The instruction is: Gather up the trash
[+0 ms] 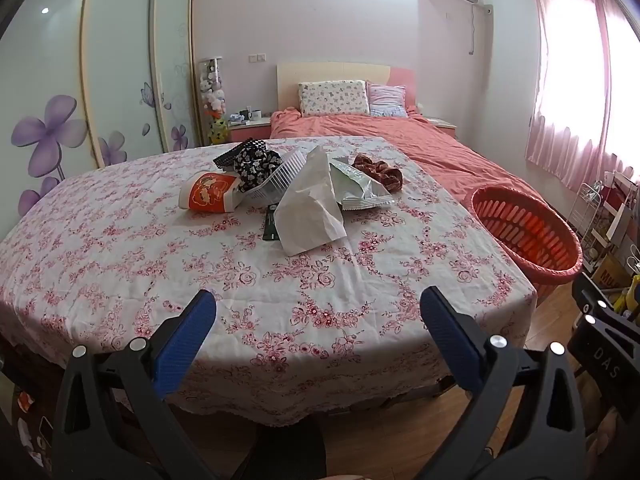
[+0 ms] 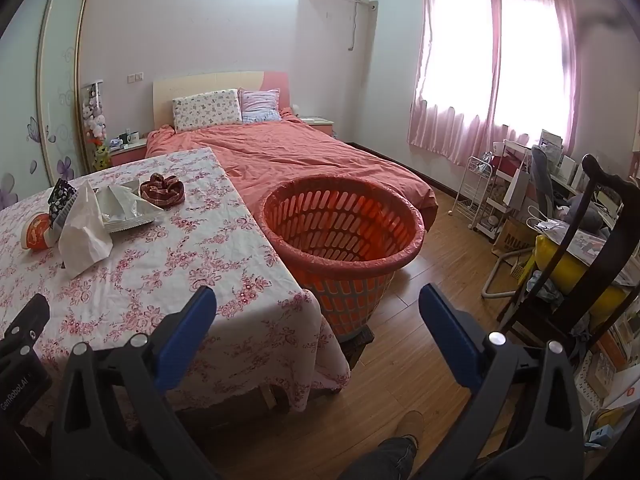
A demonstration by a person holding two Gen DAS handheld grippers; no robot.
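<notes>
The left gripper [image 1: 318,310] is held spread and empty short of the table [image 1: 120,264]; the trash, from paper cup [image 1: 210,198] to white wrapper [image 1: 310,204], is heaped mid-table. One light piece should be pinched at its edge, then carried right to the orange basket [image 2: 400,258], where the right gripper [image 2: 318,308] is likewise spread and empty

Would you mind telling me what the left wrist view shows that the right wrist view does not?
Only the left wrist view shows the dark flat packet beneath the white paper bag. Only the right wrist view shows the dark chair, white rack and the person's shoe. Both show the floral table, orange basket, bed and open grippers.
</notes>
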